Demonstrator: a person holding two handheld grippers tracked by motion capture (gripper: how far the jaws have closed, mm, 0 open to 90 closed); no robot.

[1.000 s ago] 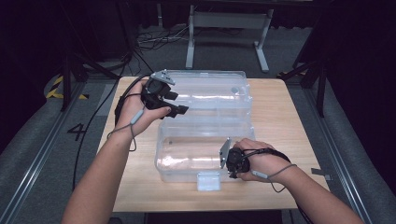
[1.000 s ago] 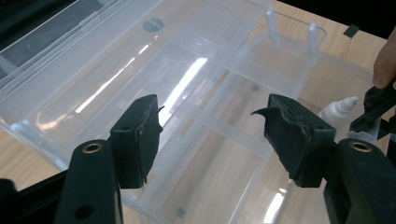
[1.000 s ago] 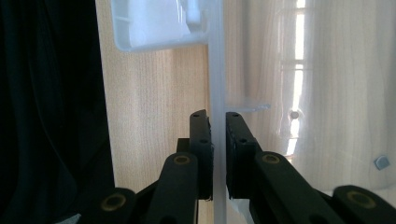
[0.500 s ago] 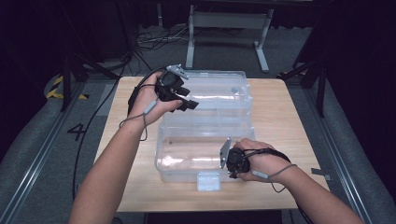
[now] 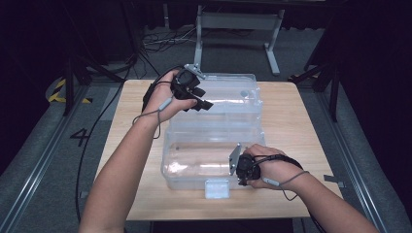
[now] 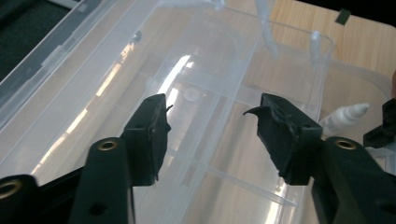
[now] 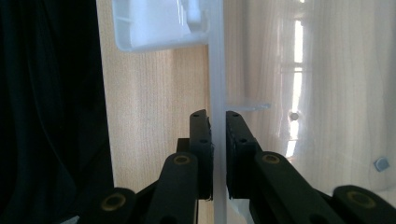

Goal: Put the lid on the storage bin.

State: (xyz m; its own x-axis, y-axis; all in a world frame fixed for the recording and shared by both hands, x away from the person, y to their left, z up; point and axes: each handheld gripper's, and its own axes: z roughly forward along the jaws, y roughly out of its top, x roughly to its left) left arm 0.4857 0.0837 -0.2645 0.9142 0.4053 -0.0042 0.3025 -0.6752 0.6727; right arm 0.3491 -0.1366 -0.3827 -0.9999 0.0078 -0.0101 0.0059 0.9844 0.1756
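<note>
A clear plastic storage box [image 5: 194,162] lies with its lid [image 5: 233,99] folded back on the wooden table [image 5: 291,126]. My left gripper [image 5: 201,103] hovers over the lid's near left part. In the left gripper view it [image 6: 212,112] is open, its jaws have just been closing, and nothing is between them; the ribbed lid [image 6: 140,84] lies beneath. My right gripper [image 5: 241,175] is at the box's front right. In the right gripper view it [image 7: 216,119] is shut on the box's thin clear front wall [image 7: 216,70].
A white latch [image 5: 216,188] hangs at the box's front centre, also seen as the latch [image 7: 159,28] ahead of the right jaws. A small white bottle [image 6: 345,115] lies inside the box. The table's front edge is near my right hand; dark floor and cables surround the table.
My left hand has moved right and farther back along the lid, and its jaws have narrowed. The right hand and the box have stayed still.
</note>
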